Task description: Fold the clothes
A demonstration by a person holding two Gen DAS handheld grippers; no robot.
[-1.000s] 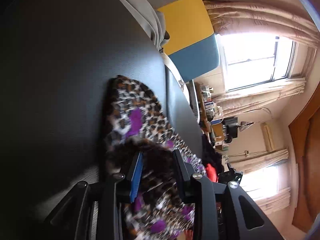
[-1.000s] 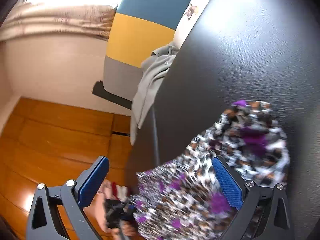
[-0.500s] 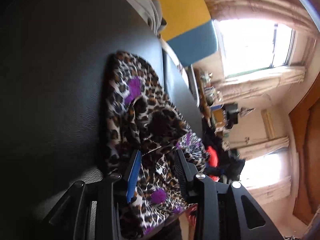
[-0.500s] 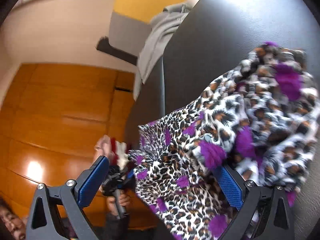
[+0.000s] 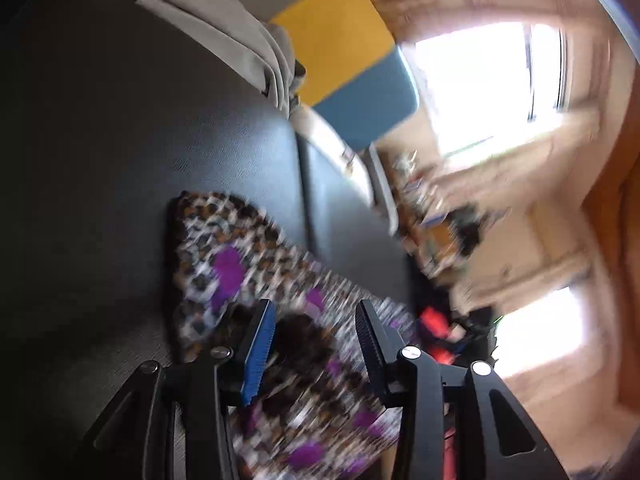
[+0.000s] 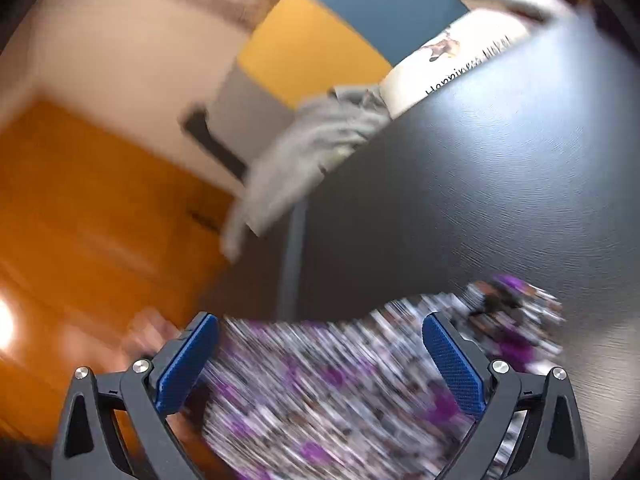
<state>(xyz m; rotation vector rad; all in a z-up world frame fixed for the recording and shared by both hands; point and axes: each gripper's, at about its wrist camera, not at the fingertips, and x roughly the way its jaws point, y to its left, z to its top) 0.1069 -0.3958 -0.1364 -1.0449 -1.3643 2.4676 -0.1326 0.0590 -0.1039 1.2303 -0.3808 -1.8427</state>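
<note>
A leopard-print garment with purple spots [image 5: 224,264] lies on the black table [image 5: 120,128], one end hanging over the near edge. In the left wrist view my left gripper [image 5: 314,312] is partly closed with a fold of the garment between its jaws. In the right wrist view the same garment [image 6: 360,380] shows blurred, and my right gripper [image 6: 320,328] is wide open just above it, holding nothing.
A grey garment [image 5: 224,36] hangs over the table's far edge, also in the right wrist view [image 6: 312,152]. A yellow and blue panel [image 6: 340,28] stands behind it. Orange wood floor [image 6: 80,220] lies beside the table. Windows and cluttered shelves [image 5: 424,216] are beyond.
Both grippers have swung quickly and the views are blurred. The left jaws have spread wider around the fold. The right gripper has stayed open and now sits higher over the garment.
</note>
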